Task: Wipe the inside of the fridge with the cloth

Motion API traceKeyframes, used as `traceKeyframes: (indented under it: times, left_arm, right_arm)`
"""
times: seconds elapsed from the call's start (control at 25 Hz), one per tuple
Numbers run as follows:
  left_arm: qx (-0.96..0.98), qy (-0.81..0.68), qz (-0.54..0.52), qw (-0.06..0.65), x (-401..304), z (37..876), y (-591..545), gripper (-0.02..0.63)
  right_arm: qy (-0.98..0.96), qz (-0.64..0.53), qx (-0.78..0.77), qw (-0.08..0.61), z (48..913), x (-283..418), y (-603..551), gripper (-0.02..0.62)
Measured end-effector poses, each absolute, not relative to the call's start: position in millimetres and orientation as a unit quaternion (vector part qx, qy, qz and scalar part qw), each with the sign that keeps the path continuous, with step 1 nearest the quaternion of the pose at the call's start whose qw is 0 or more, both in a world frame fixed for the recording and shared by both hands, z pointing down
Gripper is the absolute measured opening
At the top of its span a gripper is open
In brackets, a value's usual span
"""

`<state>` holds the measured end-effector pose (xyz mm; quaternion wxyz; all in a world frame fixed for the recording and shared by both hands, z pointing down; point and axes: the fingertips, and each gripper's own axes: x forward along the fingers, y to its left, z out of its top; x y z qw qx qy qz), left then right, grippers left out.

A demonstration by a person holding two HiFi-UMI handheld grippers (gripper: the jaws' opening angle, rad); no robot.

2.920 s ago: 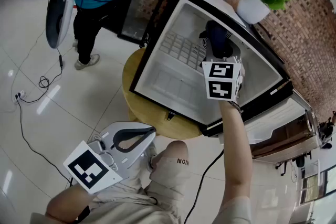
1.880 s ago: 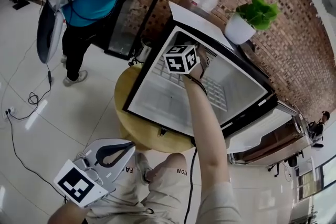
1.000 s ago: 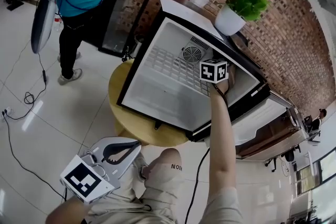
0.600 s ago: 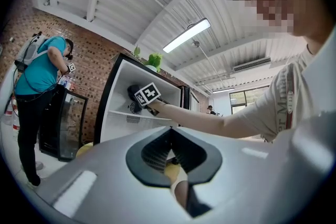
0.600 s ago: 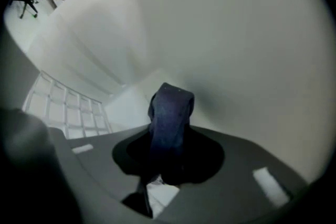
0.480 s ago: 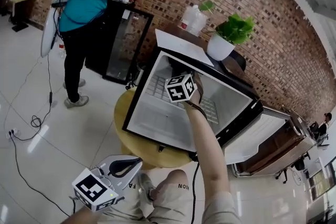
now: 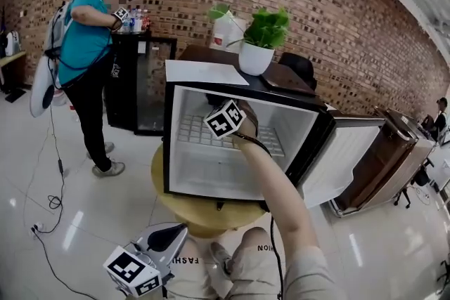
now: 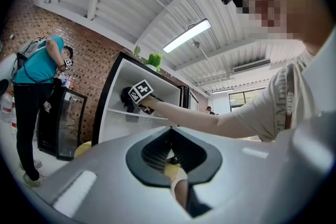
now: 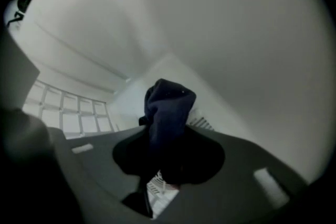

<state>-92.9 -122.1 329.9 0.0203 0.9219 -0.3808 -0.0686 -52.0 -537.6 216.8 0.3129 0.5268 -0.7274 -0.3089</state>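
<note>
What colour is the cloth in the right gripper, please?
The cloth is dark navy, clearest in the right gripper view.

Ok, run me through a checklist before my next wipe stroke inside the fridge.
1. Grip: ok, the cloth is pinched in the right claw.
2. Access: ok, the fridge door is swung wide.
3. Reach: ok, the right claw is inside the fridge, above the wire shelf.
4. Spare hand: ok, the left claw is shut, empty, held low, away from the fridge.
5. Contact of cloth with a wall: cannot tell.
</note>
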Motion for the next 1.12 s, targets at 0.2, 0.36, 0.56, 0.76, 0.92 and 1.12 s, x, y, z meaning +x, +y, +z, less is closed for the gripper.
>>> traceKeyframes:
  times: [0.2, 0.36, 0.56, 0.76, 0.92, 1.12]
  left_arm:
    - [0.925, -0.375, -0.063, 0.014, -81, 327, -118, 0.002]
    - [0.926, -0.373, -0.063, 0.009, -75, 323, -113, 0.002]
    - [0.926, -0.373, -0.065, -0.005, -70, 315, -108, 0.002]
    - [0.926, -0.371, -0.07, -0.009, -74, 309, -106, 0.002]
    - [0.929, -0.363, -0.069, -0.001, -79, 314, -107, 0.002]
    - [0.928, -0.365, -0.083, 0.001, -81, 312, -107, 0.002]
  right_arm:
    - [-0.665, -0.277, 0.601, 0.347, 209, 39, -541, 0.104]
    - [-0.633, -0.237, 0.63, 0.382, 222, 103, -551, 0.103]
    - [-0.646, -0.237, 0.625, 0.369, 223, 95, -537, 0.103]
    - [-0.705, -0.305, 0.536, 0.351, 220, 6, -502, 0.104]
    - [-0.746, -0.325, 0.46, 0.357, 231, -95, -498, 0.104]
    - [-0.743, -0.302, 0.453, 0.389, 259, -129, -530, 0.104]
